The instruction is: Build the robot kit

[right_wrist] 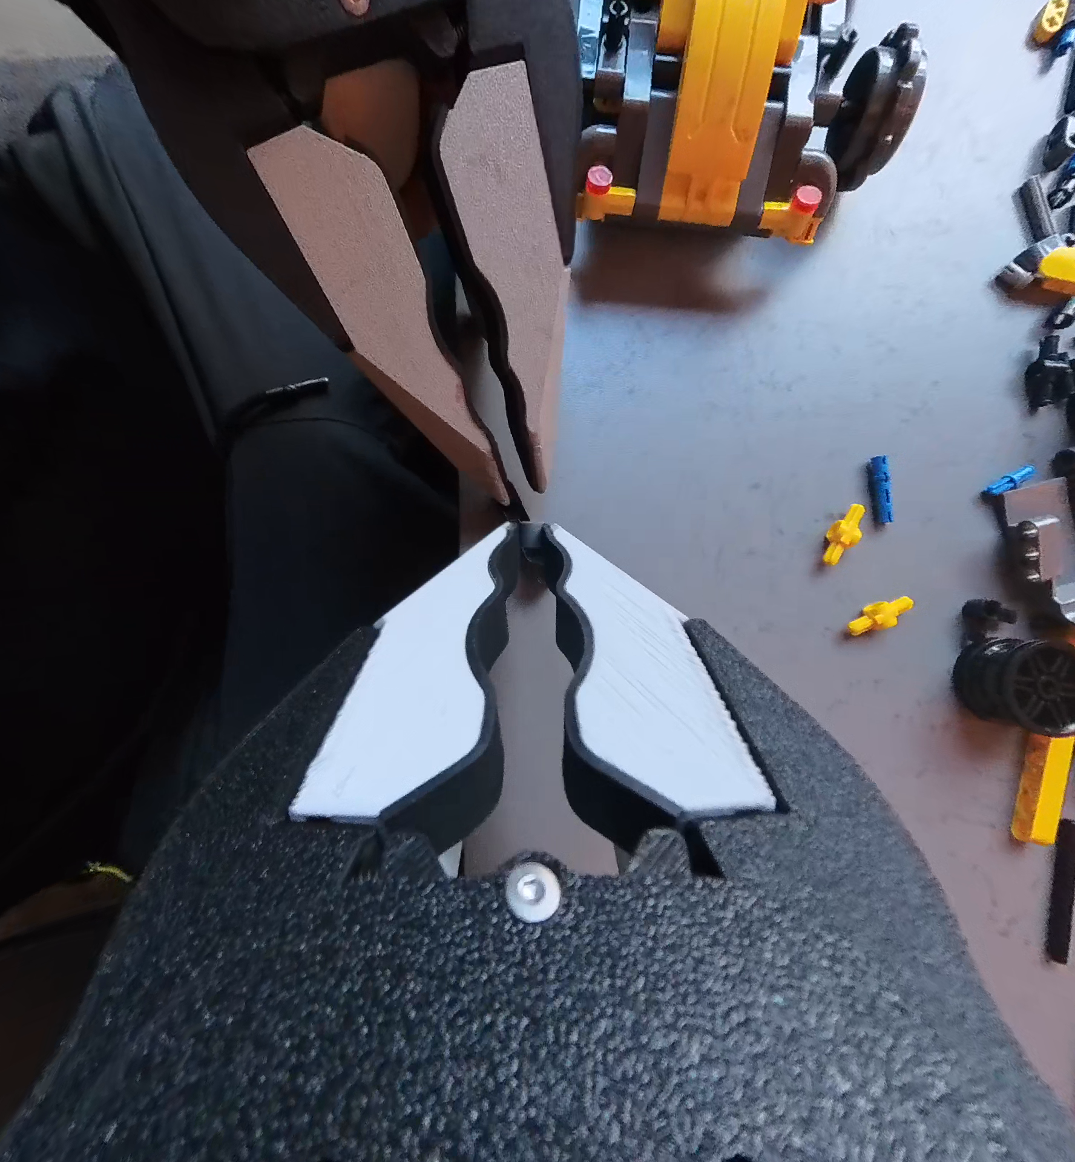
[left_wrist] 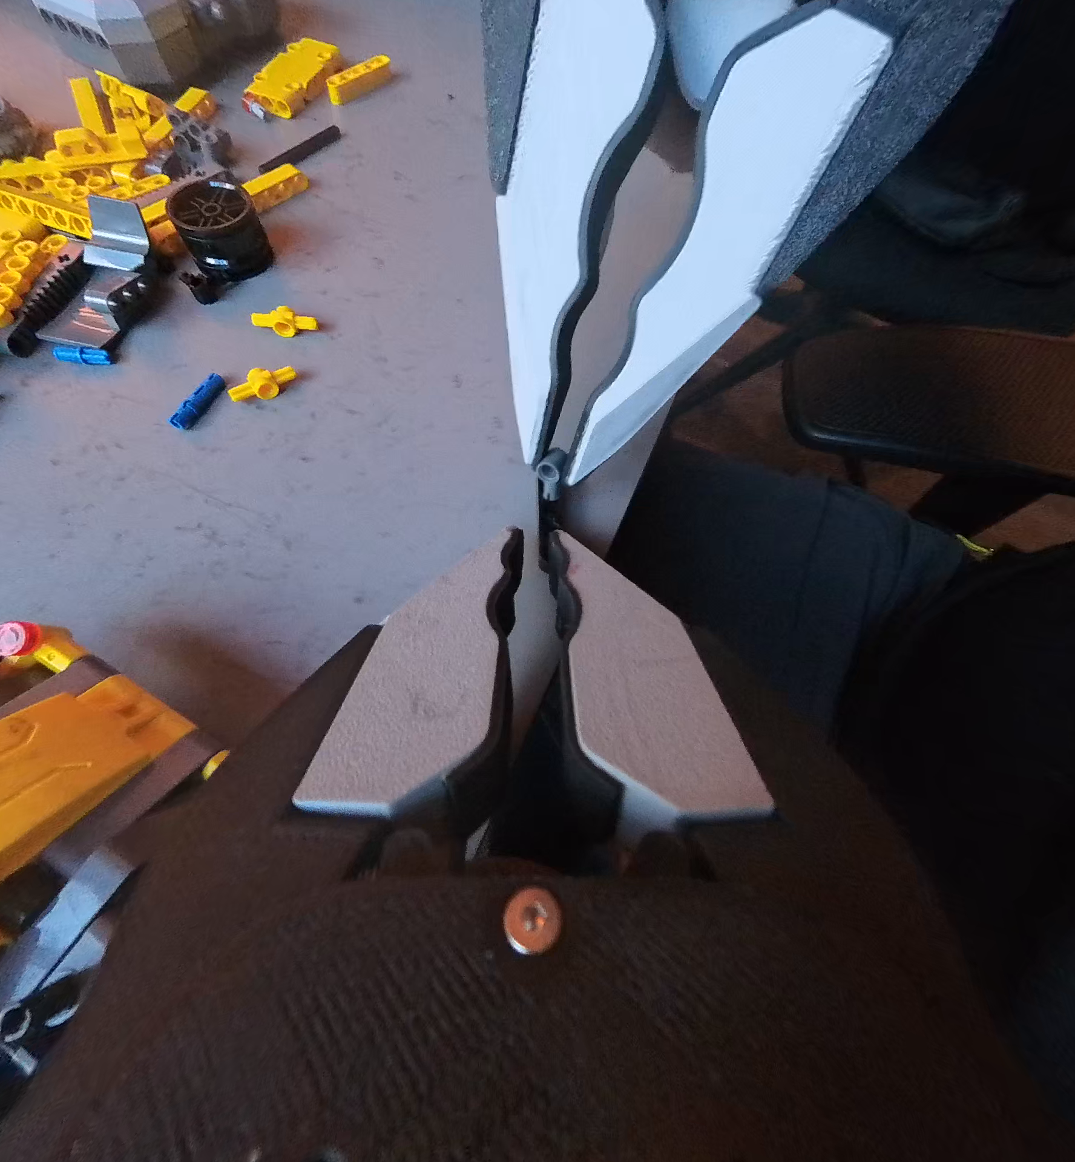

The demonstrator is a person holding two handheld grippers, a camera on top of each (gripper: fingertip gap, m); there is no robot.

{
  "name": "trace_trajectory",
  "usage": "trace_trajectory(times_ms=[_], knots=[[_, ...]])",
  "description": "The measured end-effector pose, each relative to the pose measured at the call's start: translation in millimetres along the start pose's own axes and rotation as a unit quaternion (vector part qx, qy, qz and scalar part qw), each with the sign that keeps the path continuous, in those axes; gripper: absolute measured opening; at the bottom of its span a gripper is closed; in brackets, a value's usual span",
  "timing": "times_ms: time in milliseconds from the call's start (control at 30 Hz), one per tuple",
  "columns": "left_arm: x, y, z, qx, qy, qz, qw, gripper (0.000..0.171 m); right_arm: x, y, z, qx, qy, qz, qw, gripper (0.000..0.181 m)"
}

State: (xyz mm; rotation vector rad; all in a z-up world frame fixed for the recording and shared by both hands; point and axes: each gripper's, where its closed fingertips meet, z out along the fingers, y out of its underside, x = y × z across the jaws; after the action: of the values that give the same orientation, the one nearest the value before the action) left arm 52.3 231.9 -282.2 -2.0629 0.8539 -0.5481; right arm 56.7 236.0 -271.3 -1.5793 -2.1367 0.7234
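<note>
My left gripper (left_wrist: 536, 537), with pinkish-brown fingers, is shut on a thin black pin (left_wrist: 547, 522). My right gripper (right_wrist: 532, 529), with white fingers, is shut on a small grey connector (left_wrist: 552, 471). The two grippers meet tip to tip above the edge of the grey table (left_wrist: 271, 534). The black pin and the grey connector touch end to end. In the left wrist view the right gripper (left_wrist: 554, 464) comes in from the top. In the right wrist view the left gripper (right_wrist: 520, 493) comes in from the top with the black pin (right_wrist: 518, 510). How deep the pin sits in the connector is hidden.
A partly built yellow and grey toy vehicle (right_wrist: 705, 126) stands close to the left gripper. A pile of loose yellow, grey and black parts (left_wrist: 51, 220), a black wheel (left_wrist: 217, 226), yellow cross connectors (left_wrist: 283, 322) and a blue pin (left_wrist: 195, 402) lie farther off. A person's dark trouser leg (left_wrist: 774, 597) and a chair (left_wrist: 962, 402) are beyond the table edge. Left and right tips are no more than a few centimetres apart. Left tips and right tips are each some 15 cm from the black wheel (left_wrist: 217, 226). The right camera catches it too, in the right wrist view (right_wrist: 1021, 664).
</note>
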Motion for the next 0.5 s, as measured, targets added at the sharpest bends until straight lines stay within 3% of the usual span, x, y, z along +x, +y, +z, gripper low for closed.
trace_trajectory(times_ms=[333,500], knots=[[6.1,-0.4,-4.3,-0.004,0.04,-0.022,0.999,0.02,2.5,1.5,1.2,0.003,0.004,0.009,1.0,0.006],[-1.4,3.2,-1.5,-0.014,0.008,0.003,1.0,0.01,-1.2,3.6,3.3,-0.001,-0.003,0.01,1.0,0.006]])
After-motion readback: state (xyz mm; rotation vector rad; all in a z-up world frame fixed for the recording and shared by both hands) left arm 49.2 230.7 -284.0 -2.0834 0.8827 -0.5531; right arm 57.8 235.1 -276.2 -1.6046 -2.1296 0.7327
